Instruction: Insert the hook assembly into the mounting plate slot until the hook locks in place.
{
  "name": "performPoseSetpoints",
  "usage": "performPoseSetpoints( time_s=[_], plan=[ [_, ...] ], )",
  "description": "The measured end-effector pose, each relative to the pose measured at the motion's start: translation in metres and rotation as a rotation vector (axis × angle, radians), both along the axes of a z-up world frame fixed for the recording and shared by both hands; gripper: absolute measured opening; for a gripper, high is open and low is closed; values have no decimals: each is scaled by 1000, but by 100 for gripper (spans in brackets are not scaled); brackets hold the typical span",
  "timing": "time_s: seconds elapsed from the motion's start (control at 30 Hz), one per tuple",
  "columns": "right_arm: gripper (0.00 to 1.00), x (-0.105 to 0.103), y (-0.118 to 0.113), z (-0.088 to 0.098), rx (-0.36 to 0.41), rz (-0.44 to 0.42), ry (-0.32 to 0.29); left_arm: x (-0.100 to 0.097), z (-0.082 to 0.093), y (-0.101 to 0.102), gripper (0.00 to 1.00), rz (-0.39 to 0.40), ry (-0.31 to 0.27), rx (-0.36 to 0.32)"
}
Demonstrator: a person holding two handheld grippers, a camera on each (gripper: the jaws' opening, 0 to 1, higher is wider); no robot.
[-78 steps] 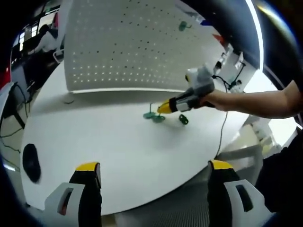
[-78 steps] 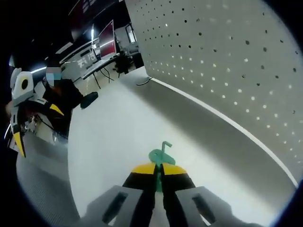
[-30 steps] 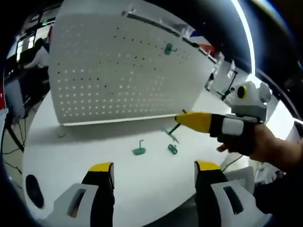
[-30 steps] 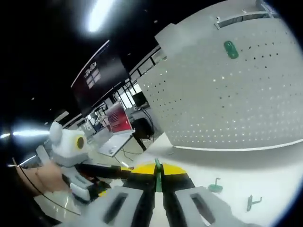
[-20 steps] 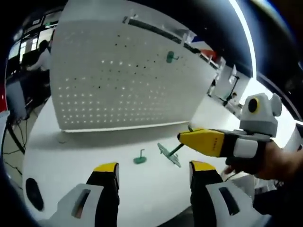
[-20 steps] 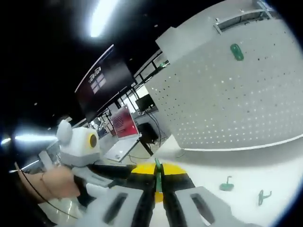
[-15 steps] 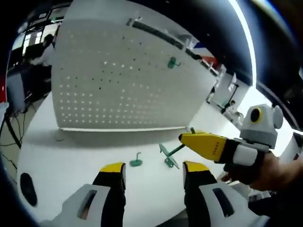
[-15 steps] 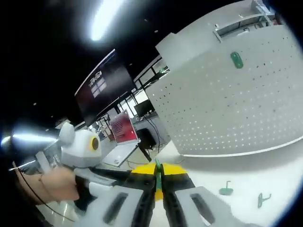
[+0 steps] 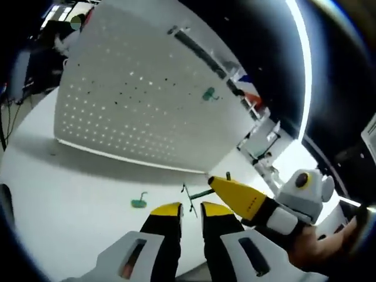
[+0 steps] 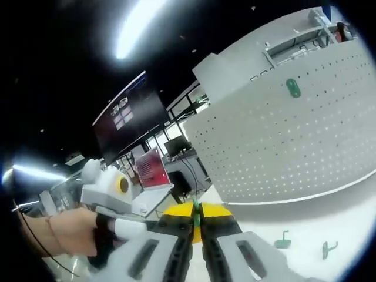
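Pinching the green plastic hook assembly (image 10: pixel 195 218), your right gripper (image 10: pixel 197 232) aims toward the white perforated mounting plate (image 10: pixel 282 141); left gripper (image 9: pixel 189 212) nearly closed, empty.

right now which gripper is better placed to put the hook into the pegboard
Right. The right gripper is shut on a green hook, ready to carry to the pegboard. The left gripper holds nothing I can see.

Your right claw (image 10: pixel 196 222) hides most of the green hook (image 10: pixel 195 215); the pegboard (image 10: pixel 305 135) is cut off at the edge.
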State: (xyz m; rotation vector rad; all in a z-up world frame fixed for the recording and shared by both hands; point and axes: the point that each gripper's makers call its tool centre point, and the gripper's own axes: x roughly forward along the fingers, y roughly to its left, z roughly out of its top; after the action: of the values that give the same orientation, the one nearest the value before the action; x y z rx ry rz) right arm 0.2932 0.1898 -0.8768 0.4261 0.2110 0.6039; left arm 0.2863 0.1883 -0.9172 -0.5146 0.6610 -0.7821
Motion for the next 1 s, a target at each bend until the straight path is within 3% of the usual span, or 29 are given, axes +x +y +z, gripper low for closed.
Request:
performPoseSetpoints(
  time_s=[0.07,0.47,0.87,1.0],
  plan=[
    [0,0,0,2,-2,-6,-9,-1,2,-1,6,-5,1,-13],
    [0,-5,7,8,-72,-6,-74,1,6,6,3,49,48,-109],
    [1,-2,7,9,-91,-8,-78,4,9,6,1,44,12,-79],
    [1,-2,11,6,-65,37,-33,5,9,9,1,37,-8,-45]
  ],
)
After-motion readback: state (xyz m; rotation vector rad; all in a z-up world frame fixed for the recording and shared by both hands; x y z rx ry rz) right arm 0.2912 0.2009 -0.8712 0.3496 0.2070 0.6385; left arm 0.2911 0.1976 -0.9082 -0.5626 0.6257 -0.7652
